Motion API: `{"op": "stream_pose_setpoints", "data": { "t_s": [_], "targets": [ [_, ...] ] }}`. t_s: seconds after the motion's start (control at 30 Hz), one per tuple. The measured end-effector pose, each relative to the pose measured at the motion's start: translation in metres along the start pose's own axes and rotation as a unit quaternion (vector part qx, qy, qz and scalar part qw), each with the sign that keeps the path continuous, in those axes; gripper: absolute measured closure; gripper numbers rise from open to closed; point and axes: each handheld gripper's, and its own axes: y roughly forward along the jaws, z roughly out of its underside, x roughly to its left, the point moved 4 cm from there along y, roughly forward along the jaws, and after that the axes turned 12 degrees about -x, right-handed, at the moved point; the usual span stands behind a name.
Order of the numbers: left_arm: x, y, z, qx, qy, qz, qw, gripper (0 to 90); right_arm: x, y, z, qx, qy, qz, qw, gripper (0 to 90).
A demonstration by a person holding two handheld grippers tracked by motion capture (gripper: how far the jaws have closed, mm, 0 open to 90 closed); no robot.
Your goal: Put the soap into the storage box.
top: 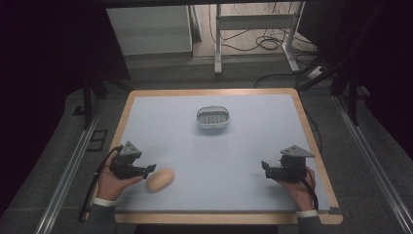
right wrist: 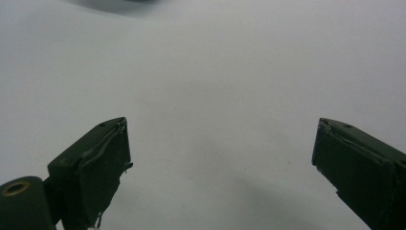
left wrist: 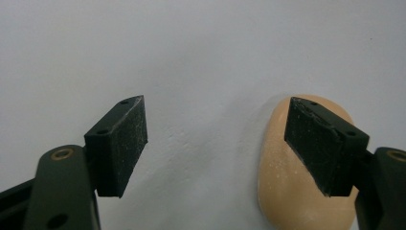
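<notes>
Resting low on the pale blue mat (top: 214, 161), both hands look poised to begin. A tan, potato-like lump (top: 160, 180) lies just beside the left gripper (top: 150, 169), probably its target; a small grey slotted basket (top: 213, 117) waits well apart, farther back. Left jaws gape wide, one overlapping the lump, gripping nothing. The right gripper (top: 264, 165) is spread too, empty.

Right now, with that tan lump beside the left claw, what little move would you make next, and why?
Probably shift the left gripper sideways until the tan lump sits between its jaws. In the left gripper view the jaws stand open, but the lump lies behind one jaw, off centre; closing now would likely miss it.
</notes>
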Motion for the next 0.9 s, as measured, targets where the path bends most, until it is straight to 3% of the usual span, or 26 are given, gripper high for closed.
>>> {"op": "stream_pose_setpoints", "data": {
  "t_s": [0.43, 0.9],
  "targets": [
    [0.0076, -0.0020, 0.0050, 0.001, -0.007, 0.001, 1.0000, 23.2, -0.0104, -0.0043, 0.0014, -0.008, 0.008, 0.003, 0.9999, 6.3],
    [0.0074, -0.0036, 0.0016, -0.001, -0.006, -0.009, 0.9999, 22.9, -0.0073, -0.0057, 0.0049, -0.012, 0.019, -0.001, 0.9997, 6.6]
  ]
}}
